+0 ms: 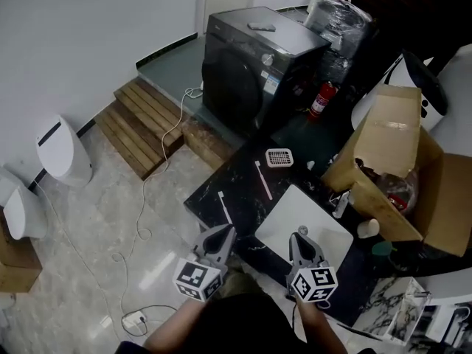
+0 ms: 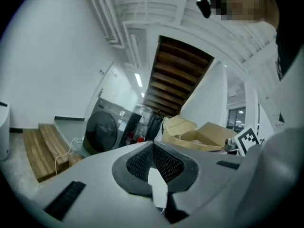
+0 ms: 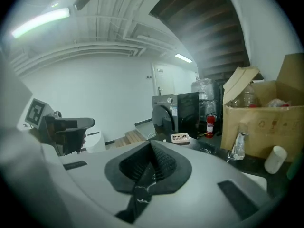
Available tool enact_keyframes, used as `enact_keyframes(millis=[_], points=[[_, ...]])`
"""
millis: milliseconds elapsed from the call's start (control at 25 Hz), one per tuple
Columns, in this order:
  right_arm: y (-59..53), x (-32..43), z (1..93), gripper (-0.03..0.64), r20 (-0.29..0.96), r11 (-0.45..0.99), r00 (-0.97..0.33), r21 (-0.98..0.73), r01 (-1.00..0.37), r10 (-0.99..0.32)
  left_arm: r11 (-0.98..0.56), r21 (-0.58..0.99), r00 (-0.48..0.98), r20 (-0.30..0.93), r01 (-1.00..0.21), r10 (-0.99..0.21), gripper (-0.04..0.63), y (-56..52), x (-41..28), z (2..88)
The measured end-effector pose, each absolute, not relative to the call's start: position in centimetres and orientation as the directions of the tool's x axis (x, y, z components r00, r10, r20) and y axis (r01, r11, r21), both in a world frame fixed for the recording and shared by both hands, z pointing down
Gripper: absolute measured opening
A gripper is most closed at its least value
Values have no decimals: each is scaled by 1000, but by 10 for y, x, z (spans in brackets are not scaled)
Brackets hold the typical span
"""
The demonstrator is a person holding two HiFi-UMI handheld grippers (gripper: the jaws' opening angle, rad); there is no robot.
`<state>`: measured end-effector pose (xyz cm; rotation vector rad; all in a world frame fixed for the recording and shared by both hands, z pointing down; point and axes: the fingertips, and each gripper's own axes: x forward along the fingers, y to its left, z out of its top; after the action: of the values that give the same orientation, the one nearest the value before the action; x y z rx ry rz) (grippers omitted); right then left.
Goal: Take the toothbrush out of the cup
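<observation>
L tool & R tool held side by side, low in front of the body, tips pointing fwd, both w/ jaws pressed together, nothing between.

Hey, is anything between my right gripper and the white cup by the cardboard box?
Nothing visible blocks it. The right gripper, jaws shut, is over the white basin; only bare basin and dark counter lie before the white cup. The tap stands just left of that line.

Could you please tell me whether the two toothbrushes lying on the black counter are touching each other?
Apart. The head view shows the pink toothbrush and the white toothbrush lying separately, with bare black counter between them.
</observation>
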<state>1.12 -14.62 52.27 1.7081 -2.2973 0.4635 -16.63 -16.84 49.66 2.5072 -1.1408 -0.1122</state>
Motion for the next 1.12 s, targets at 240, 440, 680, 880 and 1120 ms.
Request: enact_keyframes(millis=[240,440,680,880,1120], points=[[-72,20,513,12,404,202,-217,-79,-976,-889,-667,411,730,-5,-621,-683,25,-117,-161,475],[-34,41,511,12,425,145,-157,-62,-988,-891,-672,425,738,-13,-606,-674,25,-90,-155,472],[-13,73,489,12,354,84,-95,-46,-995,-931,-754,379,818,17,-537,-574,25,-65,-111,474],[33,128,473,12,289,-5,-17,-74,-997,-957,-815,240,838,-13,-527,-545,25,-41,-52,451],[119,225,445,12,192,-159,140,-93,-983,-972,-823,311,870,24,-475,-492,25,-5,29,457]])
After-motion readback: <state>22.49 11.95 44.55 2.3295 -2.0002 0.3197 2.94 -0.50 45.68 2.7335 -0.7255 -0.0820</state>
